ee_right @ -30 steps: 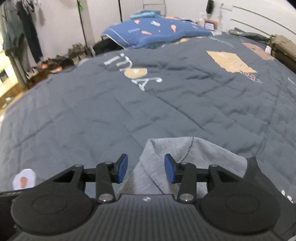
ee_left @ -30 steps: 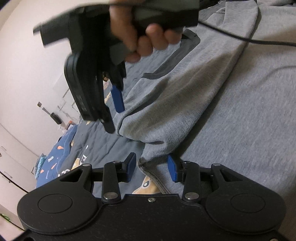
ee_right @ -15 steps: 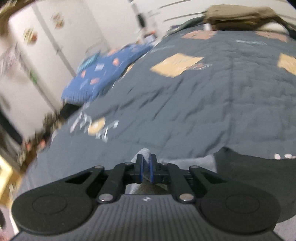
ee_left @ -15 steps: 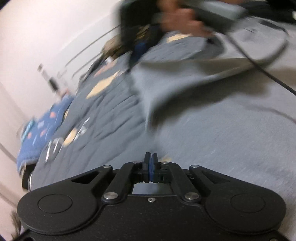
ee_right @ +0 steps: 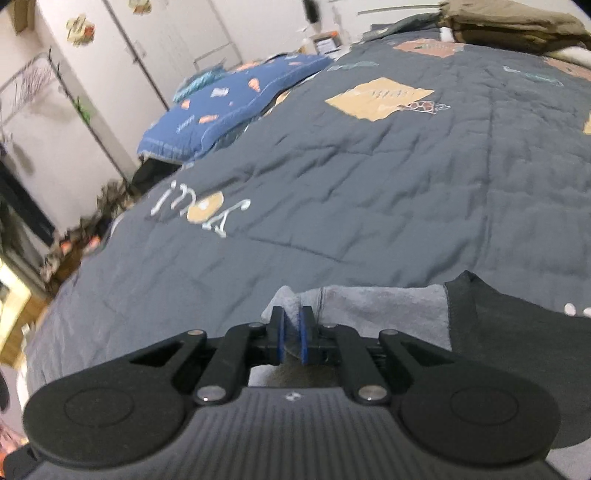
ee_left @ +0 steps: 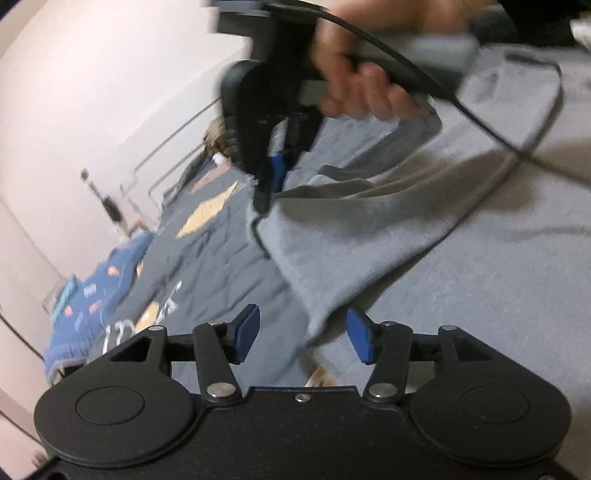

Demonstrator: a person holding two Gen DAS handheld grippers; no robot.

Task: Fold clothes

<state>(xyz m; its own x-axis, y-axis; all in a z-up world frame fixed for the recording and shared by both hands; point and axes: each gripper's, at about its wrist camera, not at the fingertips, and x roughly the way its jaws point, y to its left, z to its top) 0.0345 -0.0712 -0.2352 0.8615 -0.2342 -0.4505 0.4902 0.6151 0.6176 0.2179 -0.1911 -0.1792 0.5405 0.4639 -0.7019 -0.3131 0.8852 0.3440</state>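
Garment: light grey fleece sweatshirt [ee_left: 461, 266] with dark grey trim, spread on the bed; one folded flap is raised off the body of the garment toward the right gripper.
Surface: dark grey quilted bedspread [ee_right: 369, 177] with tan patches and pale lettering.
Left gripper [ee_left: 303, 334]: blue-padded jaws have just been opening and stand well apart. The lower edge of the raised flap hangs between them; neither pad presses on it.
Right gripper [ee_right: 291, 334]: blue pads drawn nearly together, pinching a bunched corner of the grey fleece, which pokes out above the pads. In the left wrist view this gripper [ee_left: 275, 173] sits at the upper corner of the raised flap.
Right hand [ee_left: 365, 88]: wrapped round the grey handle of the right gripper; a black cable [ee_left: 491, 129] trails from it across the sweatshirt.
Dark panel: a black fabric piece [ee_right: 517, 332] lies just right of the gripped grey edge; its nature cannot be told.
Background: blue patterned pillow [ee_right: 236, 107] at the far end of the bed; olive-brown folded bedding [ee_right: 513, 26] at the far right; white wall.
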